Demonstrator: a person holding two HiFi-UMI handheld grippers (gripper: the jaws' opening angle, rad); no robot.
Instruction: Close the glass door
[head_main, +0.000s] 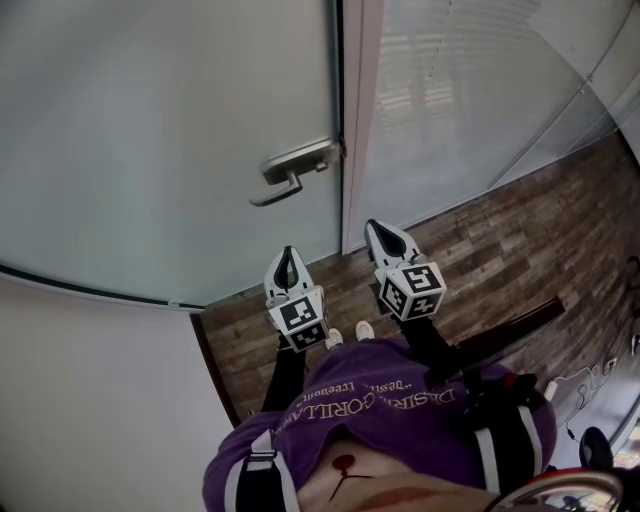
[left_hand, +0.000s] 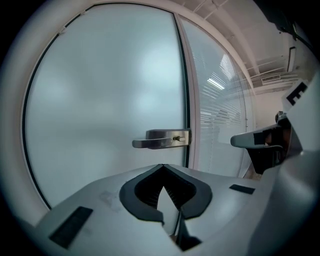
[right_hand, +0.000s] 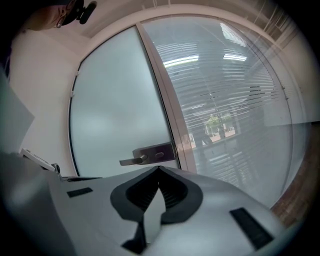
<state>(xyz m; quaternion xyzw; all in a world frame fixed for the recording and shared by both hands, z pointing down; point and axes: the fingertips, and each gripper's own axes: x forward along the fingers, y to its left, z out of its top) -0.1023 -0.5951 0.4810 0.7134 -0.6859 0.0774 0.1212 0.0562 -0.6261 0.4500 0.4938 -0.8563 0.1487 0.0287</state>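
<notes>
A frosted glass door (head_main: 170, 150) stands with its handle edge against the pale door frame (head_main: 360, 120), and a metal lever handle (head_main: 295, 168) sits at that edge. Below it, over the wooden floor (head_main: 500, 240), a person holds two tools. The left hand-held gripper (head_main: 290, 258) and the right hand-held gripper (head_main: 378, 232) both have their jaws pressed together with nothing between them, near the door but not touching it.

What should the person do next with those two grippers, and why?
Probably a light push with the left gripper on the glass door beside the handle, to check the latch. The door's edge already seems to meet the frame, and this gripper and the right gripper are shut, empty, short of it.
</notes>
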